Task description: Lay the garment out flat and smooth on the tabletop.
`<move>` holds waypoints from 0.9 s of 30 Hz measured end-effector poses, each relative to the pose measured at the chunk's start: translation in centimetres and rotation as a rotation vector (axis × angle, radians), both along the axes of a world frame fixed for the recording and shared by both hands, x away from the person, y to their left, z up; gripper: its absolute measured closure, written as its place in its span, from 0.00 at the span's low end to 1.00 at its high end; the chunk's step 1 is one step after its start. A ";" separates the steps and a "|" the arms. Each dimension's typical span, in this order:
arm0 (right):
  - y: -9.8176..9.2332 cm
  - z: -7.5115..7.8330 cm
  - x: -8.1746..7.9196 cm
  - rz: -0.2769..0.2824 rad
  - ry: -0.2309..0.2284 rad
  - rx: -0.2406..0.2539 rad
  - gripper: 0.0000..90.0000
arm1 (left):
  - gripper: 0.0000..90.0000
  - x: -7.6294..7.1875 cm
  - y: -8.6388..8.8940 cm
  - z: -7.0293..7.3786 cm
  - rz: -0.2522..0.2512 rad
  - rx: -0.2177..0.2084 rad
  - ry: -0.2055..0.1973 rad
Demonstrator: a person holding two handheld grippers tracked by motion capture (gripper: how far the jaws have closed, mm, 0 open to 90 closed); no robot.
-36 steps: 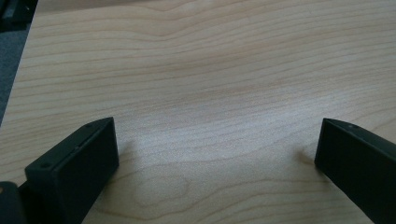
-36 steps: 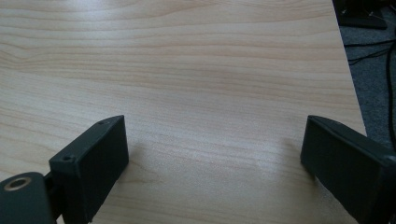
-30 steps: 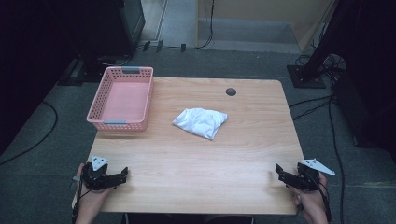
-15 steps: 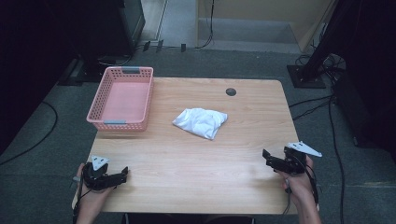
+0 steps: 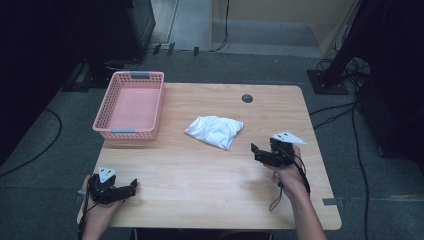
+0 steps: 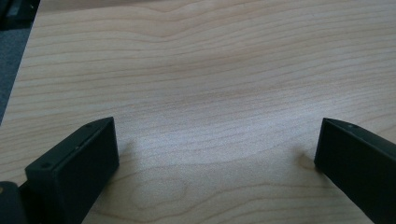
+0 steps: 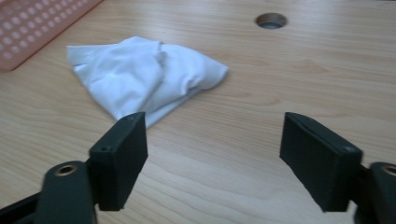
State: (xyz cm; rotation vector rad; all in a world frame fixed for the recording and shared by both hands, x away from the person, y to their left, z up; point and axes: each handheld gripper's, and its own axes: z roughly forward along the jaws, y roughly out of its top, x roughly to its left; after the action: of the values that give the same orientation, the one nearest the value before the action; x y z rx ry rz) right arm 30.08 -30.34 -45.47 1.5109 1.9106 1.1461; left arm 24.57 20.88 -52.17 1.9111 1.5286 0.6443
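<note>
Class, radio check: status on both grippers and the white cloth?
Right gripper open, jaws just narrowing, nothing between them, short of white cloth. Left gripper open, idle at table edge. Path clear.

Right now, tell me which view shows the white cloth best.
The right gripper view: the crumpled white cloth lies close ahead, folds clear. The high view shows the whole cloth smaller, beside the pink basket. The left gripper view faces bare table.

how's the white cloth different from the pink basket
The white cloth is soft, crumpled and lies in a low heap mid-table; the pink basket is rigid, perforated, with upright walls, standing at the table's far left corner. The cloth is smaller than the basket. Both rest on the wooden table, untouched.
</note>
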 end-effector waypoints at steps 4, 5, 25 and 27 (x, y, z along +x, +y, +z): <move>1.7 0.3 1.2 0.050 0.012 -0.011 0.43 | 0.00 0.0 0.0 0.0 0.000 -0.001 -0.001; 1.7 0.3 1.2 0.050 0.012 -0.011 0.43 | 0.00 0.0 0.0 0.0 0.000 -0.001 -0.001; 5.1 -2.0 7.8 -0.038 0.052 0.024 0.73 | 0.00 0.0 0.0 0.0 -0.005 -0.001 -0.001; 5.2 -2.3 8.3 -0.066 0.061 0.018 0.73 | 0.00 0.0 0.0 0.0 -0.005 -0.002 -0.002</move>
State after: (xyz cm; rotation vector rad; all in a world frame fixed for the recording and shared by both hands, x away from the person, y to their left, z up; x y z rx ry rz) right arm 38.36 -25.14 -47.75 1.6237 1.8793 1.1032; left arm 24.58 20.84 -52.19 1.9123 1.5221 0.6421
